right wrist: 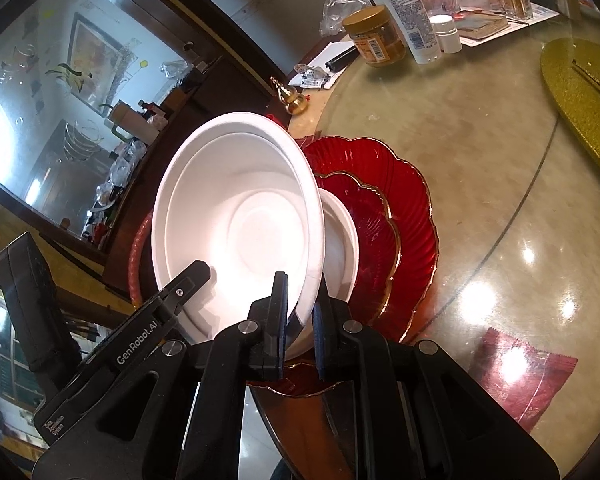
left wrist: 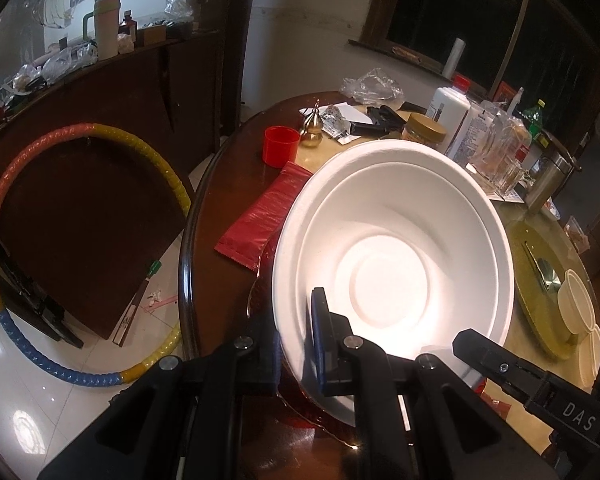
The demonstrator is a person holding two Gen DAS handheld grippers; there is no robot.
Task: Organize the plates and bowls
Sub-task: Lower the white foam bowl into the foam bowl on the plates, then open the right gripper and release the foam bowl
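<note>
A large white bowl point(left wrist: 392, 240) is held tilted above the table's near edge; it also shows in the right wrist view point(right wrist: 240, 208). My left gripper point(left wrist: 298, 344) is shut on its near rim. My right gripper point(right wrist: 302, 316) is shut on the opposite rim and shows in the left wrist view point(left wrist: 500, 364) too. Under the bowl lies a smaller white bowl point(right wrist: 340, 236) on a small red scalloped plate point(right wrist: 374, 232), stacked on a larger red plate point(right wrist: 414, 208).
Round table with a glass turntable point(right wrist: 480, 152). Red cup point(left wrist: 281, 146), red packet point(left wrist: 268, 216), brass gourd point(left wrist: 313, 128), jar point(right wrist: 376, 36), bottles and glassware at the back. Cream cups point(left wrist: 578, 308) and a gold mat point(right wrist: 584, 104) lie to the right. A hoop point(left wrist: 60, 240) leans at left.
</note>
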